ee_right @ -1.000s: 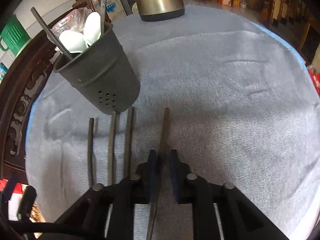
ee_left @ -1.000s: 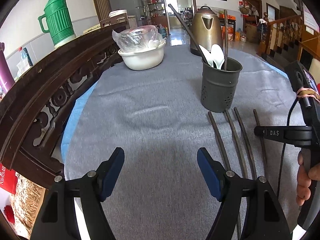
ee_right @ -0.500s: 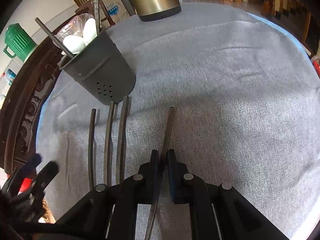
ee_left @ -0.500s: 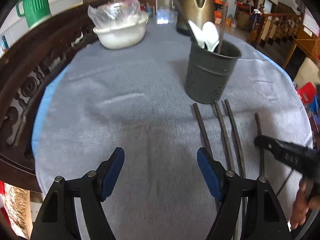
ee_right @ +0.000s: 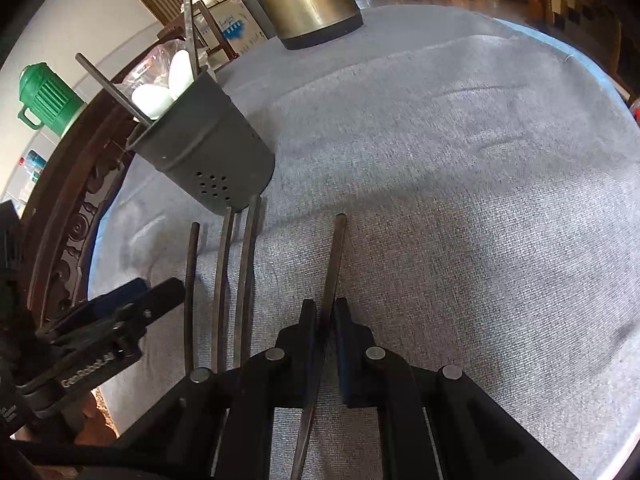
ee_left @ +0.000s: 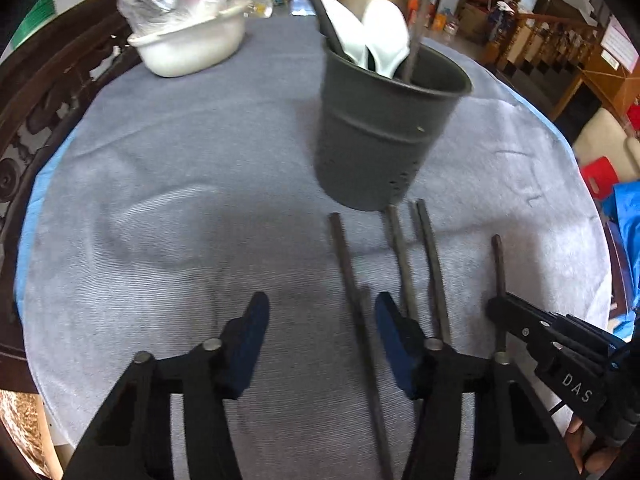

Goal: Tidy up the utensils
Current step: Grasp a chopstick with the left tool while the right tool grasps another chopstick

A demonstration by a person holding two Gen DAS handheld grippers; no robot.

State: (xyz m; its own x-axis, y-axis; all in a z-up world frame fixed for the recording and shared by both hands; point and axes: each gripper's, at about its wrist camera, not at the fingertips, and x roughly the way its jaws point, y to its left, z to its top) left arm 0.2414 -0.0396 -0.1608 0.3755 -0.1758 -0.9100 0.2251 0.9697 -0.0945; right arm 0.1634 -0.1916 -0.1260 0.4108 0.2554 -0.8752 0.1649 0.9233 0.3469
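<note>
Fingers of the right gripper [ee_right: 322,316] pinch the rightmost chopstick [ee_right: 334,256] near its middle, blue pads pressed on both sides; it looks still level with the bench [ee_right: 460,184]. Fingers of the left gripper [ee_left: 320,316] are spread wide, holding nothing, low over the grey cloth, with the leftmost chopstick [ee_left: 344,256] running just inside the right-hand pad.

Three more chopsticks lie loose, roughly parallel, tips near the base of the dark utensil holder [ee_left: 384,128]. Holder stands upright and already carries white spoons [ee_left: 384,36] and two dark sticks.

Step in hand, as judged: grasp secured on one chopstick, lift not yet begun. Next move calls for raising it, tipping it toward vertical and lowering one end into the holder mouth without striking the rim.

Pose: both grippers point forward toward the holder, low and tilted down, right one beside the left.
</note>
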